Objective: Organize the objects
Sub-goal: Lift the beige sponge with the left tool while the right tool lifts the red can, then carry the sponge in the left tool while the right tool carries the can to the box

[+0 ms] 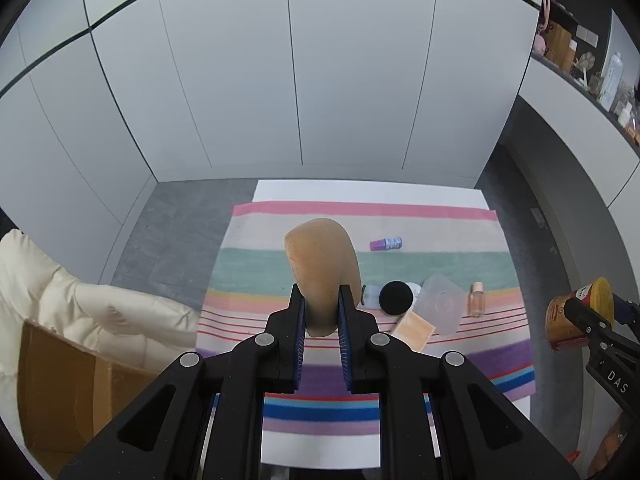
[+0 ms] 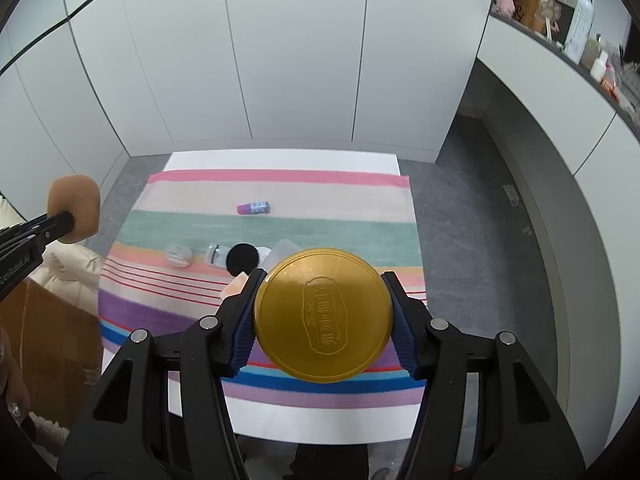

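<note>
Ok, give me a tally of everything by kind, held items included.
Sponges and puffs: 2 (tan sponge, black puff)
Jars: 2 (gold-lidded jar, clear jar)
Bottles: 2 (purple bottle, peach bottle)
Clear case: 1
Orange packet: 1
Hard to identify: 2 (pale container, white disc)
Total: 10
</note>
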Available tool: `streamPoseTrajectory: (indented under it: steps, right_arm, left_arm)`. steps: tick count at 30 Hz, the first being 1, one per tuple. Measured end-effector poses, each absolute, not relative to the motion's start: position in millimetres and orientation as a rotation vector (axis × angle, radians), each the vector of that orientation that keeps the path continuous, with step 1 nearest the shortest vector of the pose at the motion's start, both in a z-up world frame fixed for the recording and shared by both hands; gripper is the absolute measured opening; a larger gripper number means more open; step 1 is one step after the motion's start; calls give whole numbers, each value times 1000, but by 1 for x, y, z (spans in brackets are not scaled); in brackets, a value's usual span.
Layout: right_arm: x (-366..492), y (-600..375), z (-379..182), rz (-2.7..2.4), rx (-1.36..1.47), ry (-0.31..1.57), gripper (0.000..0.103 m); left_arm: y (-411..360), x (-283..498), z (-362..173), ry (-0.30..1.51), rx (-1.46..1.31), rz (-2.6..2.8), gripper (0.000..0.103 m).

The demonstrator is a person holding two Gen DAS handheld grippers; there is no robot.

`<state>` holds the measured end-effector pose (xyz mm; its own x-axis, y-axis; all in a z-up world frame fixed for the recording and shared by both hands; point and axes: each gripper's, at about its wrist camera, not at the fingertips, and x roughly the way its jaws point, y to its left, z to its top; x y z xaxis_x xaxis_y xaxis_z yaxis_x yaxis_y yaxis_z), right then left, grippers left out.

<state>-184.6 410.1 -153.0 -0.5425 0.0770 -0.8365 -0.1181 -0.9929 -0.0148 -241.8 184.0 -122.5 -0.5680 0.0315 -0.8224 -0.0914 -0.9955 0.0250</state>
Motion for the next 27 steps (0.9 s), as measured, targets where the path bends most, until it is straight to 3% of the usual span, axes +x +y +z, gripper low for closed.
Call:
streamPoseTrajectory:
  steps: [11, 27]
  right_arm:
    - [-151, 403, -94, 2726, -1355, 62, 59]
    - [-81, 400, -87, 2774, -1378, 97, 59]
  left_arm:
    - [183, -196, -75, 166, -1333, 2733, 15]
    - [174, -124, -70, 204, -1363, 2659, 15]
